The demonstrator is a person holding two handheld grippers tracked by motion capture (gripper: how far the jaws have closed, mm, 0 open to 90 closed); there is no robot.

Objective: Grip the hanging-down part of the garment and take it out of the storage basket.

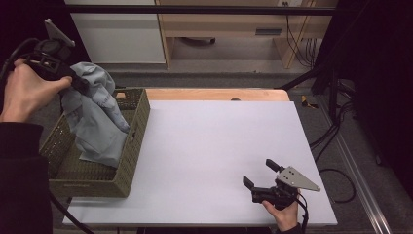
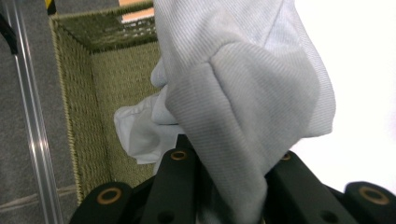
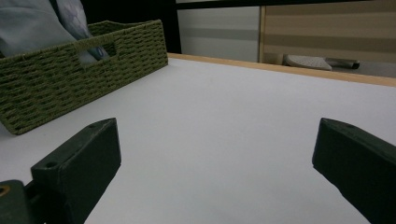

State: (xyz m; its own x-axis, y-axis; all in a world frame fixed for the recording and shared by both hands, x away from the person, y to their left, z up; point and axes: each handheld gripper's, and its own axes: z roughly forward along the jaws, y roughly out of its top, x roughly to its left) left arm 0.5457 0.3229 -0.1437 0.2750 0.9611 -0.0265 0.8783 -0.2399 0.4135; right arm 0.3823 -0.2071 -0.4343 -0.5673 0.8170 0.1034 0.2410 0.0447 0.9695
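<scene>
Two claws, two jobs: left claw (image 1: pixel 80 84) pinching pale cloth (image 1: pixel 97 117), raised above woven basket (image 1: pixel 139 122) for clearance; right claw (image 1: pixel 262 173) spread, idle above table (image 1: pixel 204 141).

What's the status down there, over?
Left gripper shut on pale cloth, raised above green basket. Cloth's lower end in basket. Right gripper open, low over bare white table. Nothing in the way.

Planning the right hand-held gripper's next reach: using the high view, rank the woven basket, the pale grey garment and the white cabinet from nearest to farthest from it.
1. Woven basket, at the table's left.
2. Pale grey garment, hanging over that basket.
3. White cabinet, beyond the table's far left.

Measured from the right hand-held gripper.
</scene>
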